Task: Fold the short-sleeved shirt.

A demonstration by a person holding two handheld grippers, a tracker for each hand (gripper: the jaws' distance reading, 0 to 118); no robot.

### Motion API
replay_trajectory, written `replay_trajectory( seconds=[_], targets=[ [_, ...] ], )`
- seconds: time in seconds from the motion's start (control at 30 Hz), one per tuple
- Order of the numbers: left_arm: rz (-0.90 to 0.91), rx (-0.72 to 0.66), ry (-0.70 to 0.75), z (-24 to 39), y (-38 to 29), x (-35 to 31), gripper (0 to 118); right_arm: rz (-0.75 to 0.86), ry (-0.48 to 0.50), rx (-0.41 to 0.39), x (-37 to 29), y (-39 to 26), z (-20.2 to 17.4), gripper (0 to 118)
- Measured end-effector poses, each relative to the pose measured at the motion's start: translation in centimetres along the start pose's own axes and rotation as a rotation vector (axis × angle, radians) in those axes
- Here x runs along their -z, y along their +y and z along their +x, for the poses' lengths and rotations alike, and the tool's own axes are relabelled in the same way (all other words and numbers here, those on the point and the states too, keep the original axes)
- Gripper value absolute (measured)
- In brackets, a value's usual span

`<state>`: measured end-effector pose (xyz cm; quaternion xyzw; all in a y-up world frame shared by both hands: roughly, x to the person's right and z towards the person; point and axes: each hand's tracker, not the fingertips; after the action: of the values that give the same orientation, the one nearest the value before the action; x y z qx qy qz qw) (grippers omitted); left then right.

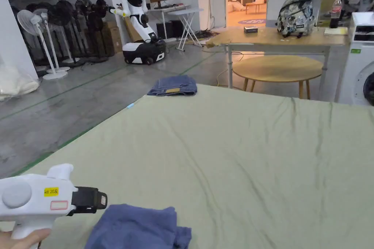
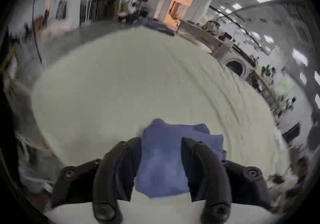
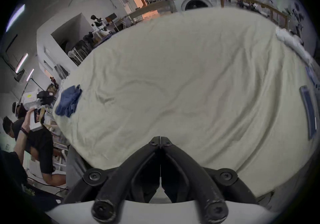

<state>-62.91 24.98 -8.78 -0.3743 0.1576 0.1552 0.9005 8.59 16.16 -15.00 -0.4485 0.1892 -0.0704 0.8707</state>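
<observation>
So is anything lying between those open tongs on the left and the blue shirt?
Nothing visible. The left tongs hang open just short of the crumpled blue shirt, with bare green sheet around it. The folded jeans lie far off at the far edge.

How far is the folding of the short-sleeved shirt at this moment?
Nothing looks done: the blue shirt lies crumpled at the near edge of the green sheet. In hand: the left gripper hangs open over it, not gripping. The right gripper is shut, empty. Left: spreading and every fold.
</observation>
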Motion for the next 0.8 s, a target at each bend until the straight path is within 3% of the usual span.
replay_trajectory(
  seconds=[0.1, 0.17, 0.33, 0.43, 0.5, 0.57, 0.67, 0.73, 0.8],
  targets=[
    [0.140, 0.153, 0.028, 4.4, 0.1, -5.0, 62, 0.124, 0.000, 0.009, -1.9, 1.3, 0.3, 0],
    [0.275, 0.227, -0.012, 6.4, 0.1, -8.0, 62, 0.213, 0.006, 0.029, -3.3, 2.2, 0.3, 0],
    [0.664, 0.243, -0.059, 16.0, -1.8, -15.2, 62, 0.369, 0.024, 0.003, -6.6, 5.5, -0.6, 0],
    [0.754, 0.316, -0.104, 22.1, -3.3, -16.9, 62, 0.484, 0.005, -0.069, -8.4, 6.9, -2.2, 0],
    [0.794, 0.366, -0.113, 25.4, -4.3, -16.8, 62, 0.590, -0.095, -0.136, -9.3, 7.3, -3.4, 0],
    [0.816, 0.379, -0.148, 27.8, -5.0, -16.3, 55, 0.677, -0.143, -0.169, -10.1, 7.5, -4.3, 0],
    [0.831, 0.252, -0.232, 29.7, -4.7, -15.2, 45, 0.738, -0.134, -0.144, -10.7, 8.1, -4.7, 0],
    [0.810, 0.204, -0.300, 30.3, -4.9, -14.8, 15, 0.750, -0.146, -0.138, -11.0, 8.6, -4.7, 0],
    [0.784, 0.196, -0.354, 29.8, -5.1, -13.9, 0, 0.755, -0.150, -0.125, -11.4, 9.2, -4.5, 0]
  ],
)
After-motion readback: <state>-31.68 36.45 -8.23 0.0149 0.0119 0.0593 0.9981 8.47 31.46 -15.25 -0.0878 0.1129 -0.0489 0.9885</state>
